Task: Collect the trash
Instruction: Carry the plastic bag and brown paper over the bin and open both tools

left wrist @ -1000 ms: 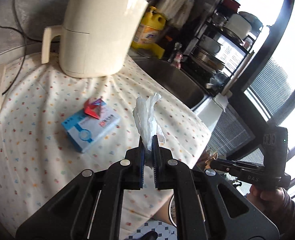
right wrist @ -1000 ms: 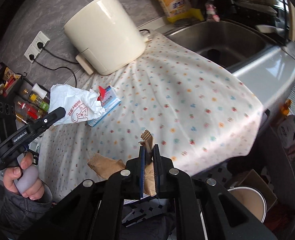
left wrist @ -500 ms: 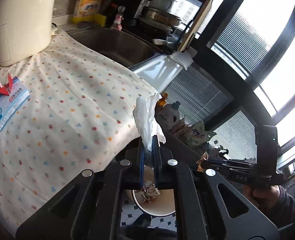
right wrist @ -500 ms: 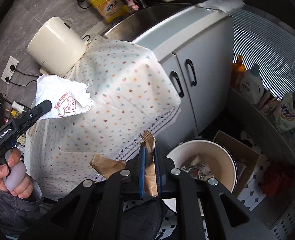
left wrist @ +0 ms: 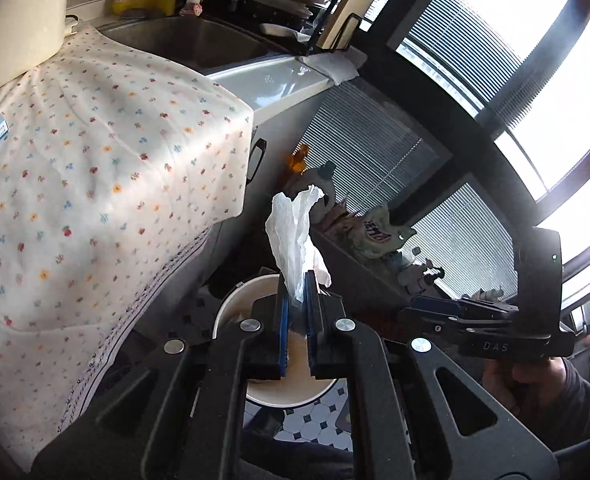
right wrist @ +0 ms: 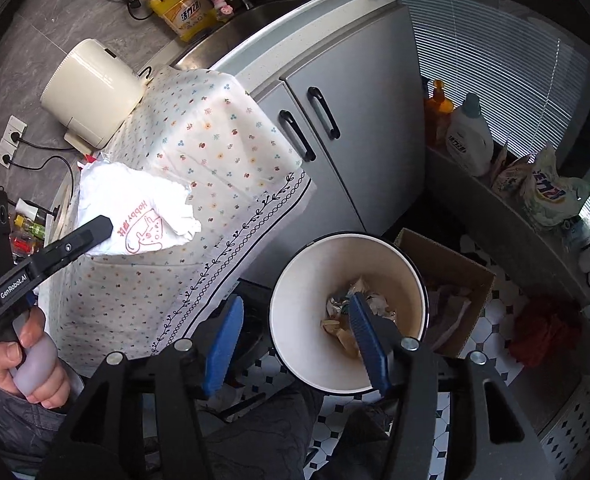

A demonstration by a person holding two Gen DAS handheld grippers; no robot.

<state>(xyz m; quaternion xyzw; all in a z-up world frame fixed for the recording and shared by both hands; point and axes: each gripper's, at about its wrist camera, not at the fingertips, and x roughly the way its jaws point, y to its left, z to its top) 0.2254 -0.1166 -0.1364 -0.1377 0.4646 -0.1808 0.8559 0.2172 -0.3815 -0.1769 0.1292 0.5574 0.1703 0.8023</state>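
While the right gripper (right wrist: 295, 344) hangs spread and empty over the bin (right wrist: 291, 280), the left gripper (left wrist: 296, 294) pinches a tissue (left wrist: 293, 232). Next move — likely releasing it over the bin.

Left tool (left wrist: 296, 280) pinching white tissue (left wrist: 293, 232) above bin (left wrist: 231, 300).

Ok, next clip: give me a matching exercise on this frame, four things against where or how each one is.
Things:
1. white napkin
2. right gripper
3. bin
4. cream appliance

States:
a. on the floor, trash inside
b. on the counter by the sink
c. jaws wide apart, nothing held
d. pinched in the left gripper

Pairs: 1-d, 2-c, 3-a, 4-b
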